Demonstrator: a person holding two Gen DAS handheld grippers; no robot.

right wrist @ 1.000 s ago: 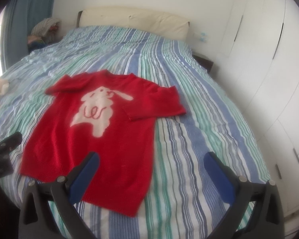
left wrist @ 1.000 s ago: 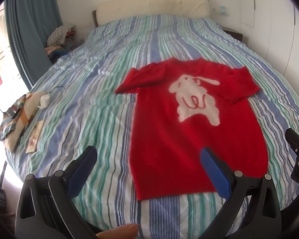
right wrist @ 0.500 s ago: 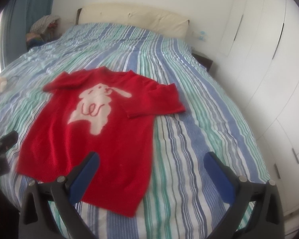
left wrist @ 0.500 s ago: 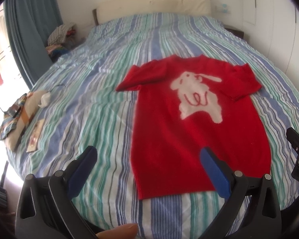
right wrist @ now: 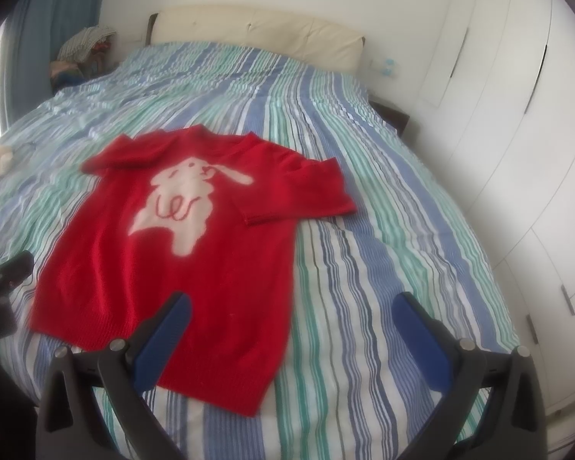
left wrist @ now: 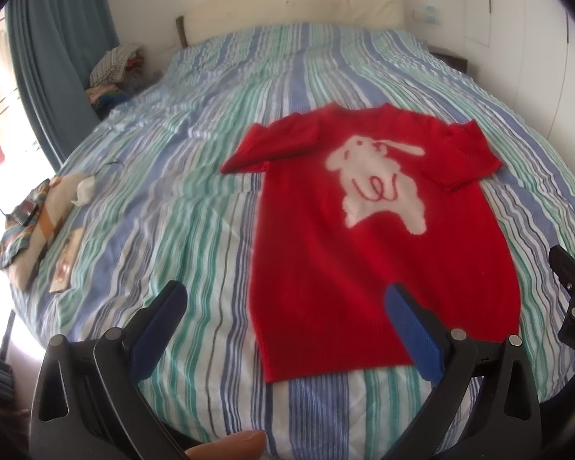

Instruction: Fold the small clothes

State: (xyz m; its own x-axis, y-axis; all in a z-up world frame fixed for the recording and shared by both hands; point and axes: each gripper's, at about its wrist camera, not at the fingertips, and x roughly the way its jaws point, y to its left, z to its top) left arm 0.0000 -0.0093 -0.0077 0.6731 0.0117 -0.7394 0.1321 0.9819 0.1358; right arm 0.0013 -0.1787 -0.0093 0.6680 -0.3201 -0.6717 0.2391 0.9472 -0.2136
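Note:
A small red sweater [left wrist: 326,260] [right wrist: 218,268] with a white rabbit on the front lies flat, face up, on the striped bedspread [left wrist: 172,199] [right wrist: 383,268], hem toward me and both short sleeves spread out. My left gripper [left wrist: 285,299] hovers open above the hem's left corner, its blue pads wide apart and holding nothing. My right gripper [right wrist: 293,308] also stands open and holds nothing, over the hem's right side. The other gripper's black body shows at the edge of each wrist view.
A cream headboard [left wrist: 295,7] closes the far end of the bed. A patterned cloth and papers [left wrist: 38,222] lie at the bed's left edge, with a clothes pile [left wrist: 115,65] and blue curtain [left wrist: 57,38] beyond. White wardrobe doors [right wrist: 517,115] line the right side.
Both grippers have drifted slightly nearer and lower toward the sweater's hem. The sweater itself has not moved, and both grippers stay open.

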